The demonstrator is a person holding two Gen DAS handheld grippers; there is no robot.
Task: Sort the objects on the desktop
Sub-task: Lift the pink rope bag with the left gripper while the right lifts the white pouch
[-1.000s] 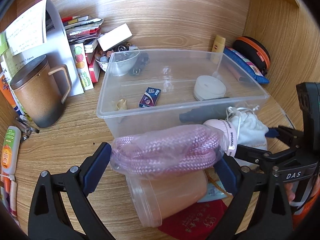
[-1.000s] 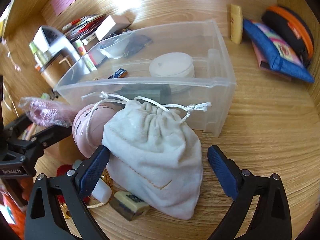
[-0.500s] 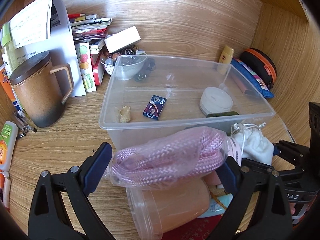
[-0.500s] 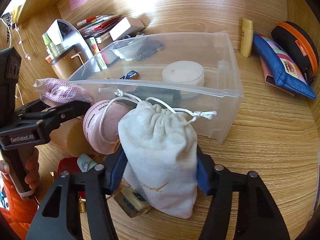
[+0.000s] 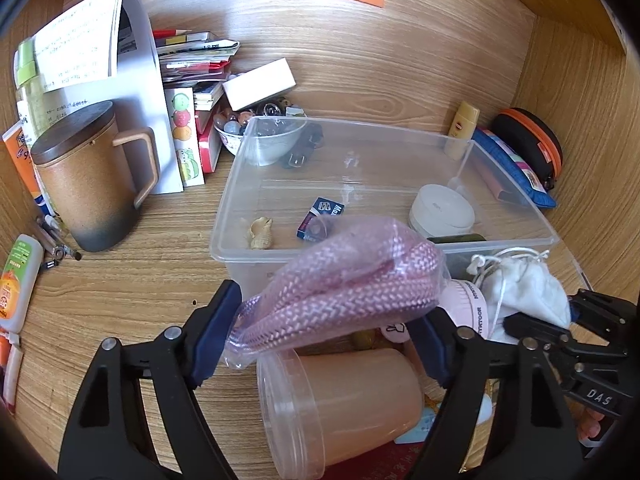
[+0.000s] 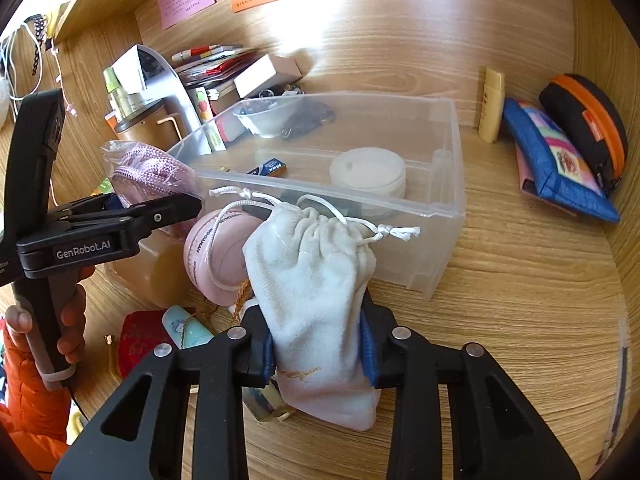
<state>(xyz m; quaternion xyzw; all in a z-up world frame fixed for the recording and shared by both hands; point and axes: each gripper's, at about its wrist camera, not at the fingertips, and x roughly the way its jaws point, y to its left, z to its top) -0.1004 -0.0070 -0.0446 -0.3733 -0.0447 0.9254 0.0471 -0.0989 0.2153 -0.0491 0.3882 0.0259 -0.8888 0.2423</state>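
Note:
A clear bag of pink rope hangs tilted above the desk, its right end over the front rim of the clear plastic bin. My left gripper has its blue pads against both ends of the bag, and its jaws are closing on it. In the right wrist view, my right gripper squeezes a white drawstring pouch in front of the bin, with its jaws closing. Inside the bin lie a white round tin, a small blue box and a shell.
A translucent orange jar lies on its side below the bag, beside a pink round case. A brown lidded mug, books and a bowl of marbles stand at the left. At the right wall rest a blue pouch and a black-orange case.
My right jaws have gone from wide apart to pinched on the white pouch. My left jaws have narrowed on the rope bag, whose right end has tilted up toward the bin.

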